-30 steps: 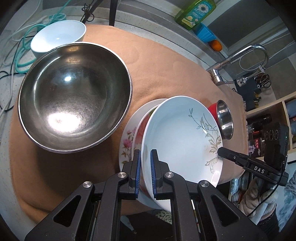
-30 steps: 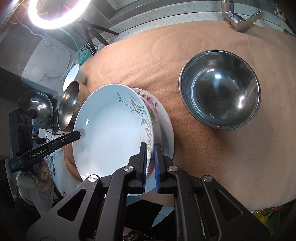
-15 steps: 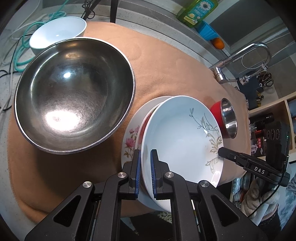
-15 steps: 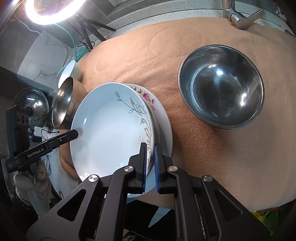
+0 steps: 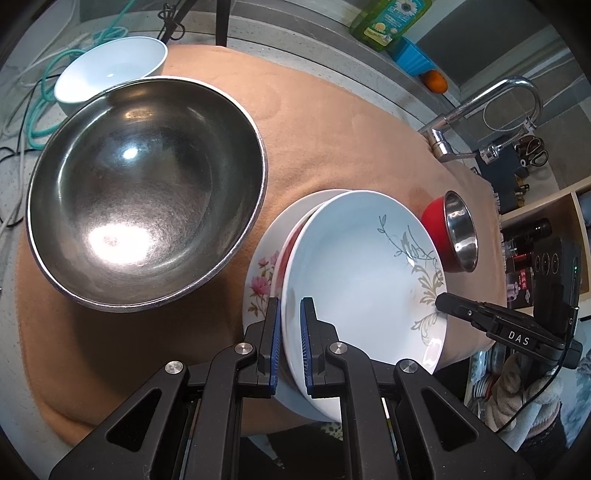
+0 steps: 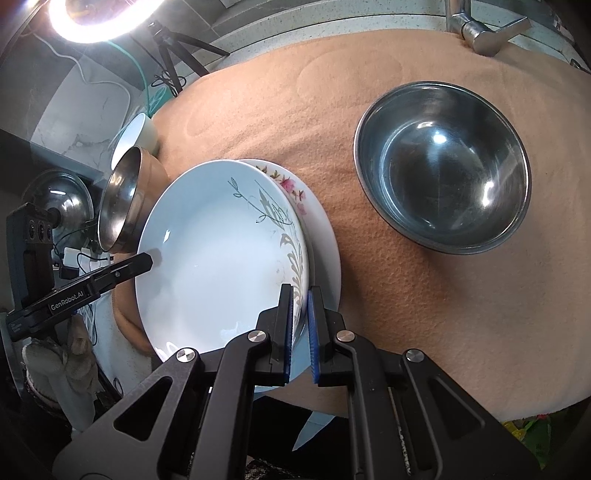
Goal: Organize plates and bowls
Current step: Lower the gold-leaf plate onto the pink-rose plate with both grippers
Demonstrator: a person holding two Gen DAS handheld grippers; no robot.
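A white plate with a grey leaf pattern (image 5: 354,266) (image 6: 221,258) is held tilted over a pink-flowered plate (image 5: 260,280) (image 6: 295,184) on the tan cloth. My left gripper (image 5: 287,343) is shut on the leaf plate's rim. My right gripper (image 6: 300,328) is shut on its opposite rim. Each gripper shows in the other's view, the right gripper (image 5: 443,301) and the left gripper (image 6: 146,260), at the plate's edge.
A large steel bowl (image 5: 144,192) (image 6: 443,166) sits beside the plates. A white bowl (image 5: 110,70) stands behind it. A red-sided steel bowl (image 5: 454,232) (image 6: 125,199) sits on the other side. A faucet (image 5: 480,107) and a soap bottle (image 5: 388,18) stand at the back.
Both grippers have lowered and shifted slightly with the leaf plate in their grip. The plate sits closer over the flowered plate.
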